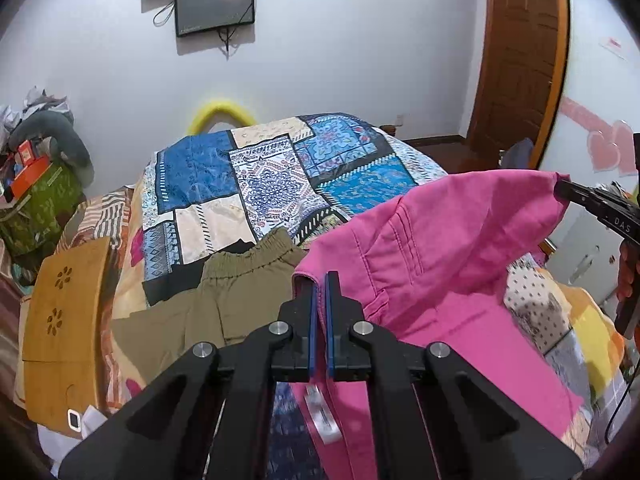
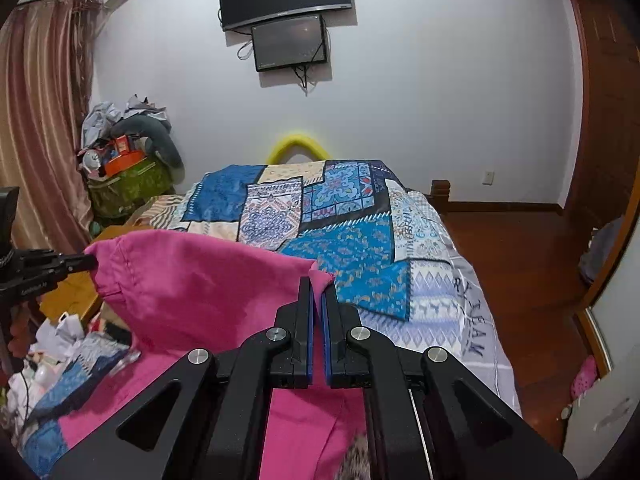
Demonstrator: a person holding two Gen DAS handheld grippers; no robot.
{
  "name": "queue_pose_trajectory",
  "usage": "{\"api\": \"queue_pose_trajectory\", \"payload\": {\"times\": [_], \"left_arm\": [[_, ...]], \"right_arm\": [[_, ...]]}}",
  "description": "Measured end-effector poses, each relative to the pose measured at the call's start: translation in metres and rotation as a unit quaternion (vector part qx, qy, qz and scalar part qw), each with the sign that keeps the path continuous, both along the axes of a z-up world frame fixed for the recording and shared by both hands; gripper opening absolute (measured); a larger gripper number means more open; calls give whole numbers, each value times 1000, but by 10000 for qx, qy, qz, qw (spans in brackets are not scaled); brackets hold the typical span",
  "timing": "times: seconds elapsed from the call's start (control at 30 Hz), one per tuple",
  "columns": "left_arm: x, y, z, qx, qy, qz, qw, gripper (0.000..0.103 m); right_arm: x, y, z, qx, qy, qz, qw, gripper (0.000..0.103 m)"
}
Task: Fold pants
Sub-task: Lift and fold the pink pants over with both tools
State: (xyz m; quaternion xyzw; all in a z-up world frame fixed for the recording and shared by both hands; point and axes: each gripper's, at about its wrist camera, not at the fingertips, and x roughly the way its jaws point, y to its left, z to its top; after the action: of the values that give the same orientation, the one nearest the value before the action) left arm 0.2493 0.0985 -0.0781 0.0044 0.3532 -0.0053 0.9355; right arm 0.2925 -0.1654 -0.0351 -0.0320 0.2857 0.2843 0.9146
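Note:
Pink pants (image 1: 440, 248) hang stretched between my two grippers above the bed. My left gripper (image 1: 320, 280) is shut on one corner of the pink pants near the waistband. My right gripper (image 2: 316, 284) is shut on the other corner of the pink pants (image 2: 200, 280). Each gripper shows in the other's view: the right one at the far right (image 1: 560, 188), the left one at the far left (image 2: 90, 262). The rest of the pants drapes down below the grippers.
Olive shorts (image 1: 224, 292) lie on the bed with its patchwork quilt (image 1: 260, 176), left of the pink pants. A wooden lap tray (image 1: 64, 320) lies at the bed's left side. A pile of clutter (image 2: 124, 152) stands by the curtain. Wood floor (image 2: 520, 248) is to the right.

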Motion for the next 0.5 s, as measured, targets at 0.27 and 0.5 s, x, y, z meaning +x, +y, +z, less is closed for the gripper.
{"api": "queue_pose_trajectory", "payload": {"times": [0.27,0.5], "left_arm": [[-51,-7,-5,82,-28,-168,9998,3],[-86,-11,-17,22,28,-384,9993,3]], "right_arm": [[-43,-16,-3,-5,-6,87,10000,3],[-74,-28,-16,81,167,142,9997,3]]}}
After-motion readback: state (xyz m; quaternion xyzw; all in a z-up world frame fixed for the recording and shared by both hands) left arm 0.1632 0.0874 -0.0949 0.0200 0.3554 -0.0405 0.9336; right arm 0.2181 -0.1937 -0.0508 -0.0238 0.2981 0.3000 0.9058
